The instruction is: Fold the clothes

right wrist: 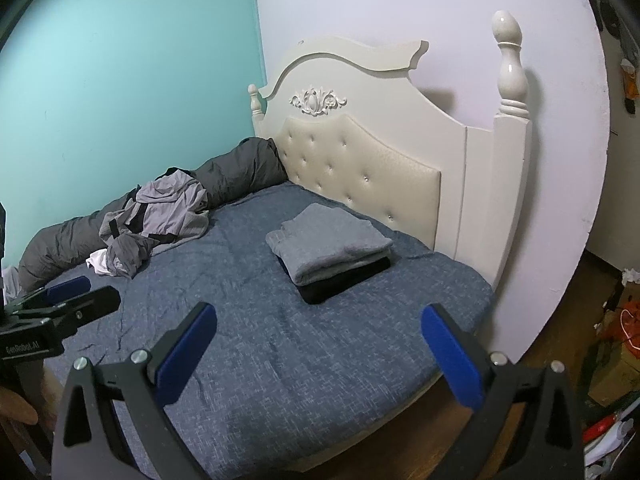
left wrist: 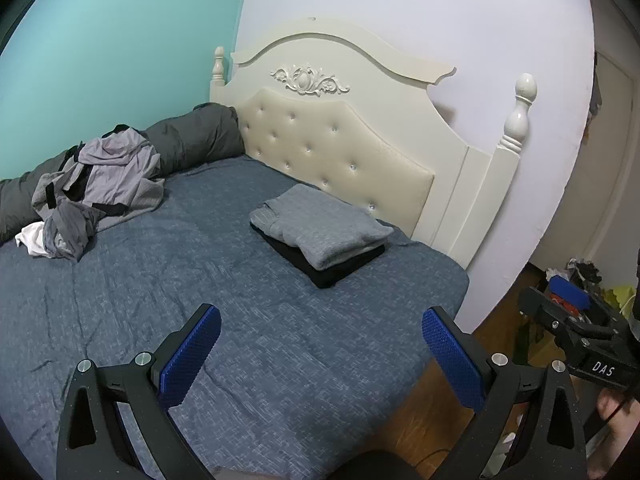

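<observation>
A folded grey sweater (left wrist: pixel 320 232) lies on top of a folded black garment (left wrist: pixel 340 268) on the blue bed (left wrist: pixel 160 304), near the headboard. The same stack shows in the right wrist view, grey sweater (right wrist: pixel 328 244) over the black garment (right wrist: pixel 340 284). A rumpled pile of unfolded grey and white clothes (left wrist: pixel 92 192) (right wrist: pixel 156 220) lies at the far left of the mattress. My left gripper (left wrist: pixel 320 344) hovers open over the bed's near part, nothing between its blue pads. My right gripper (right wrist: pixel 318 344) is open and empty too, near the bed's right corner.
A cream tufted headboard (left wrist: pixel 340 140) with posts stands at the back. A dark grey rolled duvet (left wrist: pixel 192 136) runs along the teal wall. Wooden floor with cluttered boxes and bags (right wrist: pixel 616 352) lies right of the bed. The other gripper shows at each view's edge.
</observation>
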Demonstrator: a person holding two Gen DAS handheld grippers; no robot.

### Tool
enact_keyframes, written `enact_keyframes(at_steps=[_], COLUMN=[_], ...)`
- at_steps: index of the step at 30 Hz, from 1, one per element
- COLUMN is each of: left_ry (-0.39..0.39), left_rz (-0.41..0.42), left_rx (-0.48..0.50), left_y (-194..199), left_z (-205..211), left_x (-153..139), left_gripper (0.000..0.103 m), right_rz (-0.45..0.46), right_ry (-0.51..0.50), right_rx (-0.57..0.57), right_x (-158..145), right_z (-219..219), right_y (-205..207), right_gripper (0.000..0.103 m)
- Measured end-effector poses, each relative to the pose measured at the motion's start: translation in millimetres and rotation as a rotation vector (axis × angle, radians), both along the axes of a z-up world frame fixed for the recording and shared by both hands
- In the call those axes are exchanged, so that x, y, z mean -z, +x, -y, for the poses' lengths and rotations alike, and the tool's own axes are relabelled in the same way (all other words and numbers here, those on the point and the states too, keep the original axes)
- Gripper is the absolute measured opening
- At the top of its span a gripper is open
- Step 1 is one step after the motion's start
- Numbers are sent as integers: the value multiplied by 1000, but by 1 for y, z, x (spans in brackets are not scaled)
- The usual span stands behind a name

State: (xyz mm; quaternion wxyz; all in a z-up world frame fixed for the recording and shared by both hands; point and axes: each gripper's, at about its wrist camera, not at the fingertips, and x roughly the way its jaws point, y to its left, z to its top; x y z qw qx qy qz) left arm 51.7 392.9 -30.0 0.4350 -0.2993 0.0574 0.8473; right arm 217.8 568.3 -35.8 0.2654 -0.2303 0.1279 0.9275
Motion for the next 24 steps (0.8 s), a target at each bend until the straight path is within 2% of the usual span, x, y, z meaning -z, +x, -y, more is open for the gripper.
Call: enact_keyframes(at_steps=[24], left_ry=[8], left_rz=[-6], left_rx=[1], left_y=[1], left_z=[3], left_x=[0], left_gripper=[103], right_rz=[0], right_ry=[-5], right_rx=[-2], right_x=[2], right_z=[-2], right_y=[0], right_gripper=[103])
